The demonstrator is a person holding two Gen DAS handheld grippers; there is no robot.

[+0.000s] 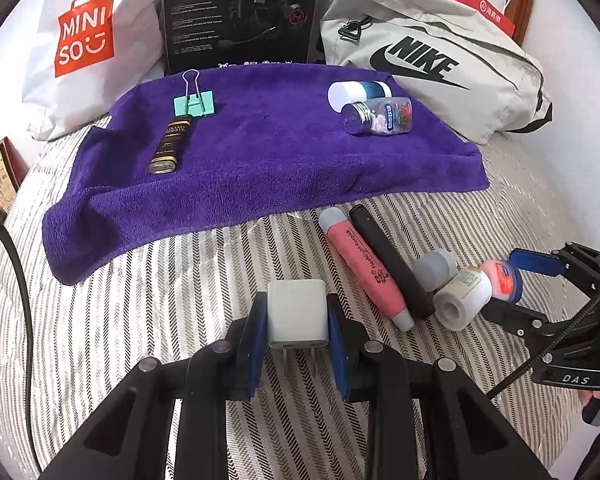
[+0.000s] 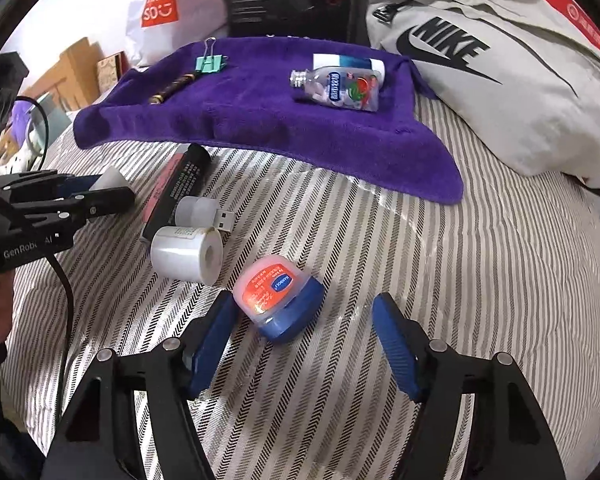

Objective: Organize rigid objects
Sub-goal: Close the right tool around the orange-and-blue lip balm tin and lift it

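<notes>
Two grippers: left gripper [image 1: 298, 322] clenched on white charger [image 1: 297, 310]; right gripper [image 2: 306, 334] released around balm jar [image 2: 278, 304].
Bed [image 2: 480, 280]: bare stripes rightward.

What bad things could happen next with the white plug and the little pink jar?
The left tongs pinch the white plug only by its smooth sides, so it might slip out on the way to the purple towel. The pink jar lies tilted, nearer one finger of the open right tongs, so closing might push it away or bump the white roll.
</notes>
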